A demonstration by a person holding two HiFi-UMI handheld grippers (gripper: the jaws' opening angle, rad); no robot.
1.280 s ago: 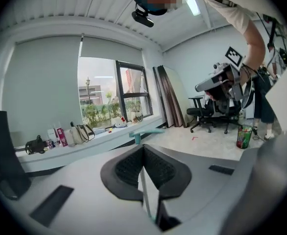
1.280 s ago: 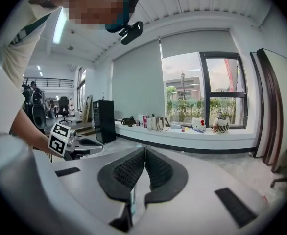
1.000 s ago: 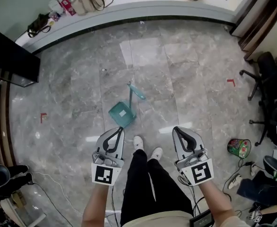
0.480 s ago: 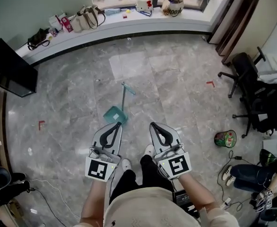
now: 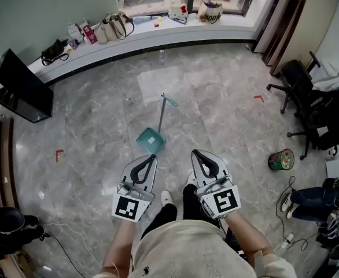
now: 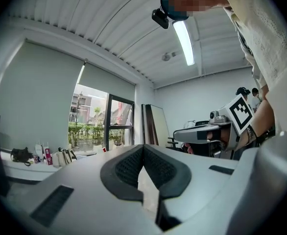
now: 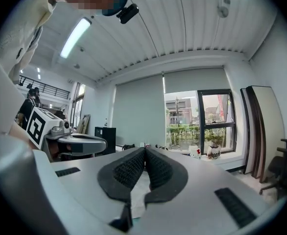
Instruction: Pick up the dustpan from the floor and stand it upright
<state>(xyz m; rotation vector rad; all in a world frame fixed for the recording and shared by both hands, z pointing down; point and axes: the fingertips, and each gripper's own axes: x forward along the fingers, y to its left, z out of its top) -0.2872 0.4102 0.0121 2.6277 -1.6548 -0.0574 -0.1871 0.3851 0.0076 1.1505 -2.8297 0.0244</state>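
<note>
A teal dustpan [image 5: 150,139] lies flat on the grey marble floor in the head view, its long handle [image 5: 161,111] running away toward the window. My left gripper [image 5: 151,157] is held just short of the pan's near edge, shut and empty. My right gripper [image 5: 196,153] hangs to the right of the pan, also shut with nothing in it. Both gripper views point level across the room and do not show the dustpan; the tips of the left gripper [image 6: 142,147] and of the right gripper [image 7: 144,151] meet.
A black monitor [image 5: 19,87] stands at the left. Bags and small items [image 5: 109,25] line the window ledge. Black office chairs [image 5: 308,106] and a green patterned bin [image 5: 280,159] sit at the right, with shoes and cables at the lower right. Red tape marks [image 5: 59,154] dot the floor.
The view has shifted back from the dustpan and taken in more of the window ledge. Both grippers stay shut and level in front of me, and the dustpan has not moved.
</note>
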